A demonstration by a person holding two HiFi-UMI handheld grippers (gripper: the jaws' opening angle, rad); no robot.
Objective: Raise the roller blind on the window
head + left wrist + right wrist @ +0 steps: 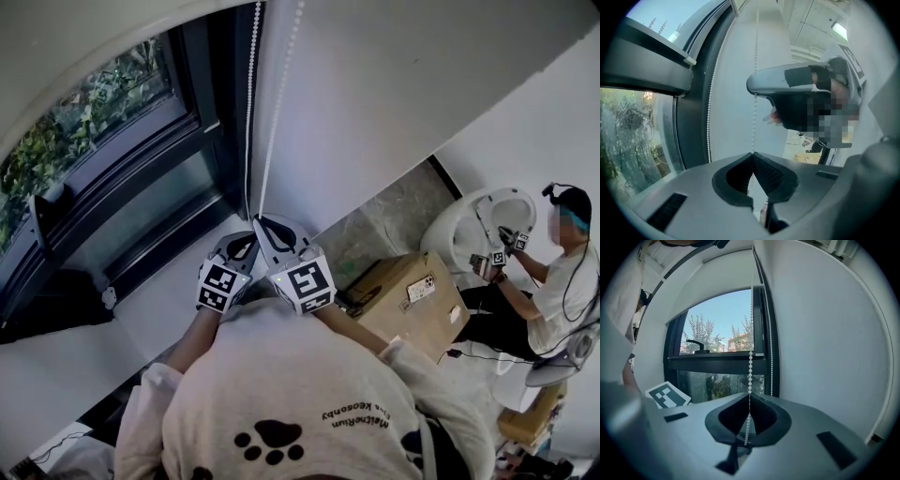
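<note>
The white roller blind (710, 284) covers the top of the window (724, 341); its lower edge hangs above the black handle. Two strands of white bead chain (251, 112) hang beside the dark frame. My right gripper (750, 395) is shut on one strand, the bead chain (750, 362) running up from its tips. My left gripper (752, 153) is shut on the same strand of bead chain (754, 126), just below the right gripper (757, 86). In the head view both the left gripper (246, 246) and the right gripper (270, 228) sit at the chain's lower end. The second strand (710, 112) hangs free.
A white wall (394, 84) runs to the right of the window. A cardboard box (412, 295) stands on the floor behind me. Another person (553, 281) sits at the far right with grippers in hand. The sill (173, 300) lies below the frame.
</note>
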